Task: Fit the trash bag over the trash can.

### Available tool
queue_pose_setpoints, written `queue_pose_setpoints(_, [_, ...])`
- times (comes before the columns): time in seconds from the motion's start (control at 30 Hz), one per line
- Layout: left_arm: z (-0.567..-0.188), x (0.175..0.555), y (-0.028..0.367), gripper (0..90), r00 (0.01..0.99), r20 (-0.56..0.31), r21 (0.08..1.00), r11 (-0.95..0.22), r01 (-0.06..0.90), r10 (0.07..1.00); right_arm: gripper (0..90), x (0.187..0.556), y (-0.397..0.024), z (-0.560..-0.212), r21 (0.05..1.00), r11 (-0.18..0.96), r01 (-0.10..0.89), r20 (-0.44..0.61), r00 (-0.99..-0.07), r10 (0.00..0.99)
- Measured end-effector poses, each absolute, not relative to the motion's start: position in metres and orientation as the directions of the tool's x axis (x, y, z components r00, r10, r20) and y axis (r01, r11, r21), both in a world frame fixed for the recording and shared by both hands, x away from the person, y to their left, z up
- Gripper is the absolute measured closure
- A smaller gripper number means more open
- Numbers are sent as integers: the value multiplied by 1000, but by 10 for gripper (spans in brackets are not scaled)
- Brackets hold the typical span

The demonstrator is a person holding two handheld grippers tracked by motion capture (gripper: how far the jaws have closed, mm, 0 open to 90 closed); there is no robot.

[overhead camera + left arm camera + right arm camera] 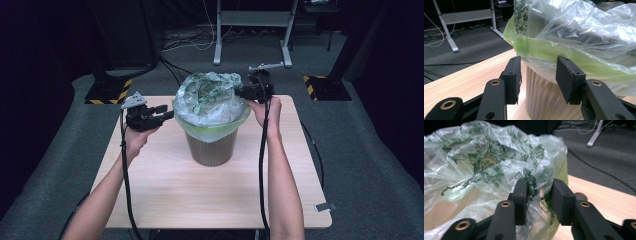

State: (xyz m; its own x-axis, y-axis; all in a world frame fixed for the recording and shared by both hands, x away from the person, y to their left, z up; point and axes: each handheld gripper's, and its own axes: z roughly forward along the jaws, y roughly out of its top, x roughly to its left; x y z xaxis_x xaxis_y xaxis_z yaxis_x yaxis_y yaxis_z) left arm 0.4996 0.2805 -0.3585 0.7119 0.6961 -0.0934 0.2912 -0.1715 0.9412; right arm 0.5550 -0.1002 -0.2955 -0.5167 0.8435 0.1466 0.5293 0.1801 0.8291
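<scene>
While both forearms reach in from the near edge of the pale wooden table (165,195), the ribbed brown bin (214,150) stands mid-table, lined with a clear, green-banded plastic bag (210,102) printed with green leaves; no writing is legible; the left gripper (167,114) gapes empty beside the rim; farther off, the right gripper (241,92) has bag film between half-closed jaws.

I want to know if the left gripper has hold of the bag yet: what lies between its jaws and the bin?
Nothing. In the left gripper view the left gripper stands open just short of the bin, the bag rim beyond its pads.
</scene>
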Motion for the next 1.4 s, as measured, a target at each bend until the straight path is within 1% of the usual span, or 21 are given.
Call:
queue_pose_setpoints(0.17, [-357,501,278,545,719,-91,938,-183,295,689,698,560,-94,-299,794,217,569,145,-523,840])
queue_pose_setpoints(0.23, [-357,501,277,541,720,-91,937,-184,295,688,704,562,-91,-301,771,244,588,127,-517,846])
queue_pose_setpoints(0.33, [-356,501,277,526,722,-95,937,-183,297,686,680,564,-92,-304,760,233,607,158,-519,840])
queue_pose_setpoints(0.37, [-356,500,277,520,723,-99,937,-182,299,683,656,565,-93,-305,757,229,611,164,-518,840])
queue_pose_setpoints(0.4, [-356,500,278,512,725,-102,937,-178,300,681,614,564,-93,-305,754,231,616,161,-513,843])
queue_pose_setpoints(0.43, [-356,498,279,499,725,-105,938,-175,300,681,554,563,-94,-305,751,235,617,154,-509,847])
queue_pose_setpoints(0.47, [-356,497,280,492,723,-107,939,-170,299,682,461,562,-95,-306,752,228,618,159,-506,848])
queue_pose_setpoints(0.5, [-356,495,281,483,725,-107,940,-168,296,681,414,560,-98,-306,756,209,620,184,-509,841])
queue_pose_setpoints(0.57, [-355,492,283,476,724,-106,942,-166,293,681,418,557,-101,-306,766,188,614,205,-511,835])
queue_pose_setpoints(0.6, [-355,490,284,469,725,-102,943,-167,290,681,404,552,-104,-304,787,170,593,207,-513,833])
queue_pose_setpoints(0.63, [-355,489,284,469,725,-99,943,-167,286,681,371,548,-108,-303,802,153,577,212,-516,830])
queue_pose_setpoints(0.73, [-353,485,285,467,728,-93,945,-171,280,679,354,534,-115,-296,841,99,532,233,-521,821])
queue_pose_setpoints(0.83, [-352,482,281,522,740,-83,946,-180,268,667,352,525,-118,-292,851,108,514,209,-519,829])
queue_pose_setpoints(1.0, [-354,479,265,854,771,-31,936,-253,246,636,308,516,-126,-294,849,81,522,227,-500,836])
queue_pose_setpoints(1.03, [-354,479,262,896,770,-27,935,-257,246,638,289,514,-128,-296,850,79,521,229,-499,836])
queue_pose_setpoints(1.1, [-356,481,259,900,764,-29,933,-257,252,645,279,510,-130,-299,851,78,519,228,-500,835])
queue_pose_setpoints(1.23, [-359,487,260,900,749,-26,930,-259,261,662,221,504,-132,-302,859,70,507,229,-504,833])
queue_pose_setpoints(1.3, [-361,492,261,900,742,-38,930,-248,272,670,197,500,-132,-303,864,71,499,227,-511,829])
queue_pose_setpoints(1.4, [-363,500,263,900,729,-42,931,-238,277,683,181,493,-132,-303,871,72,486,220,-517,827])
